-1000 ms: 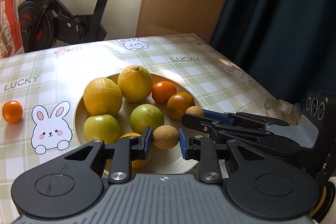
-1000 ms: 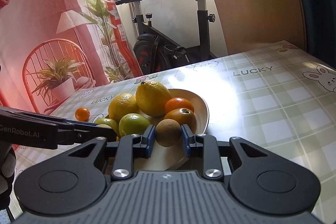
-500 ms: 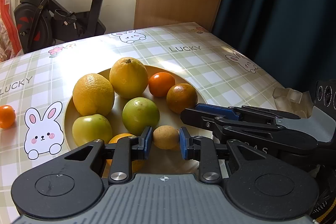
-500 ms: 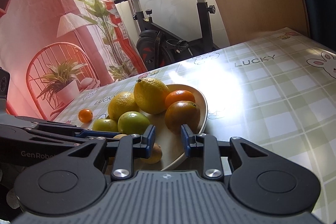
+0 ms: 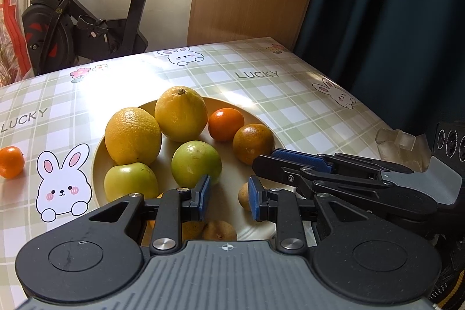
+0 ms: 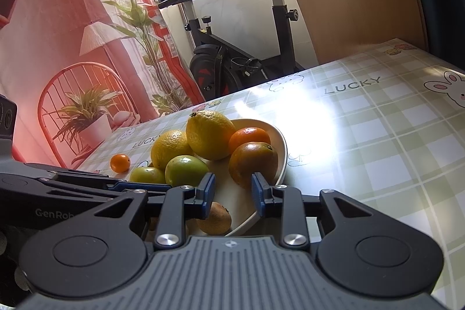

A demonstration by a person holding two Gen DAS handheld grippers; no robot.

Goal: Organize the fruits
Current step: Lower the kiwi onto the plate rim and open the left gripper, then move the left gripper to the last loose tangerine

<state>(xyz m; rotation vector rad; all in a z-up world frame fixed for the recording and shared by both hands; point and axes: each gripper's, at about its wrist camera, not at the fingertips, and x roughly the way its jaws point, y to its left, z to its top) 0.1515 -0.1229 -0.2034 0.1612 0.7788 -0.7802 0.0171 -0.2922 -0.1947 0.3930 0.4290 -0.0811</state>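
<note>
Both tongs hang low over the near rim of the round cream plate (image 5: 241, 108), which sits about mid-way across the green-checked rabbit-print tabletop (image 5: 290, 106). Left gripper (image 5: 228, 193): blue pads a narrow gap apart, nothing between them. Right gripper (image 6: 232, 191): same, narrow gap, empty. Two small brown rough-skinned fruits (image 5: 219, 231) lie on the plate's near edge just below the pads, one partly hidden by the left tool. Behind them the plate is crowded with two large yellow citrus (image 5: 180, 114), two green round fruits (image 5: 196, 163), a bright mandarin (image 5: 226, 124) and a darker orange (image 5: 253, 143). One small orange mandarin (image 5: 11, 161) sits alone on the cloth near the tabletop's left edge; I judge it the last stray. To do this well I would lift both tools straight up first so the pads do not nudge the brown fruits off the shallow rim, then send only the left one over, since the right tool's fingers cross close in front of it. Open cloth lies to the far side and the right; the right edge drops off near a dark curtain (image 5: 392, 19).
</note>
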